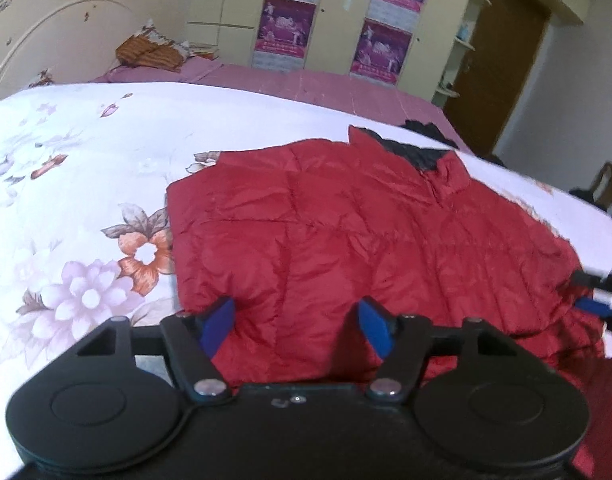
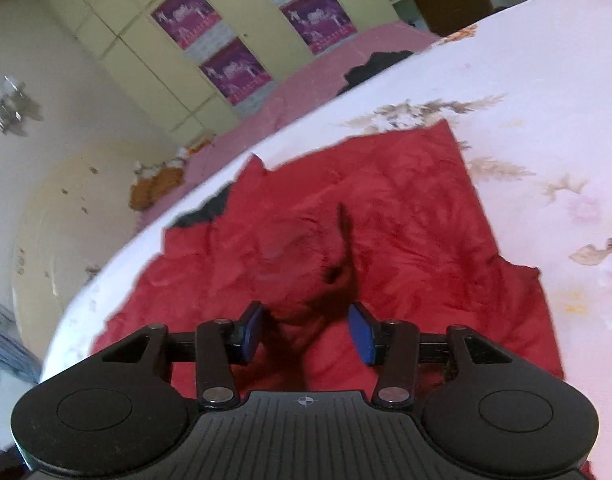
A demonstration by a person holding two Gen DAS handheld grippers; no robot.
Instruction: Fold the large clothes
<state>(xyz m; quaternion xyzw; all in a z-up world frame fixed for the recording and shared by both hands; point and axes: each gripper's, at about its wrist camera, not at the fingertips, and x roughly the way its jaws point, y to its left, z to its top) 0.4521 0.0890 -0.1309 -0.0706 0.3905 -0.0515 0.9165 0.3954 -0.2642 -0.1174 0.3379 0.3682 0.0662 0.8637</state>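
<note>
A red puffer jacket (image 1: 366, 232) with a black collar lining (image 1: 414, 154) lies spread on a white floral bedcover (image 1: 86, 184). My left gripper (image 1: 296, 328) is open just above the jacket's near edge, with nothing between its blue pads. In the right wrist view the same jacket (image 2: 346, 232) lies rumpled, with a raised fold (image 2: 346, 236) at its middle. My right gripper (image 2: 308, 330) is open and empty over the jacket's near part. The right gripper's blue pad also shows at the far right of the left wrist view (image 1: 596, 306).
A pink sheet (image 1: 306, 84) covers the far side of the bed. An orange patterned pillow (image 1: 154, 50) lies by the cream headboard (image 1: 62, 24). A cream wardrobe with purple posters (image 1: 338, 12) stands behind. A dark garment (image 1: 426, 128) lies at the bed's far right edge. A brown door (image 1: 502, 64) is at right.
</note>
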